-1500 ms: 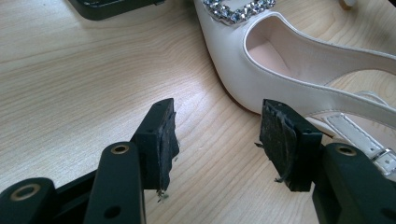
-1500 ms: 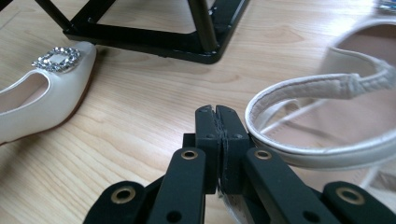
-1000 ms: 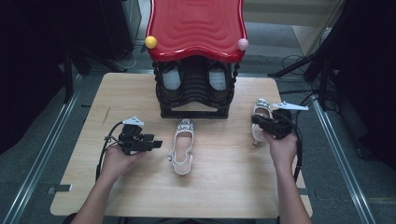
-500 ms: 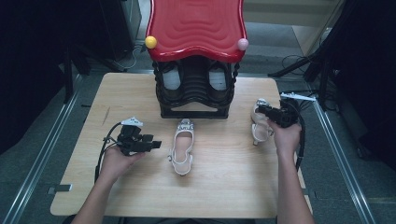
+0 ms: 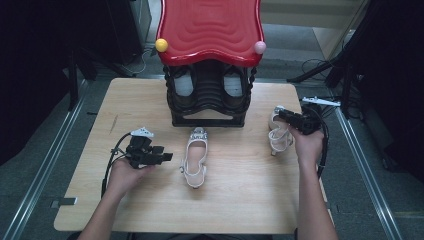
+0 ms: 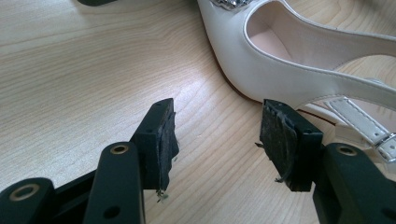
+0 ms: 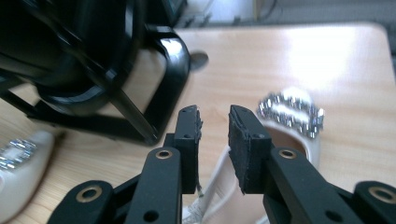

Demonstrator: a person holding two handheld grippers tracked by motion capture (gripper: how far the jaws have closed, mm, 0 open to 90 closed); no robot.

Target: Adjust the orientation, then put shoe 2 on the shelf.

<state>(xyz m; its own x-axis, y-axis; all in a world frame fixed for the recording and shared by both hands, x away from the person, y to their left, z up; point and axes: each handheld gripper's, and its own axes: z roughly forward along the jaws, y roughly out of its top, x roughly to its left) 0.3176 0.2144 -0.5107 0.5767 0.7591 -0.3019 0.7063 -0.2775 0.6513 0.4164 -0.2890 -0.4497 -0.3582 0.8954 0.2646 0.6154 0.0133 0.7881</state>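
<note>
Right hand-held gripper has slid from over the right shoe toward the desk's right edge and its jaws have just been opening; in the right gripper view they stand a little apart with a thin strap showing low in the gap, pads not pressing it, so I read it as let go. Landmark: black shoe rack under the red top. Nearest the person, left hand-held gripper rests low on the desk in front-left of the rack, jaws wide and empty, aimed at the middle white shoe, probably lined up to take its side. That shoe lies straight in front of the rack, toe toward it. Right white shoe lies front-right of the rack, close to the desk's right edge, little room there. Bare desk in front of both shoes gives plenty of space to move. Rack slots hold dark shoes, details unclear.
</note>
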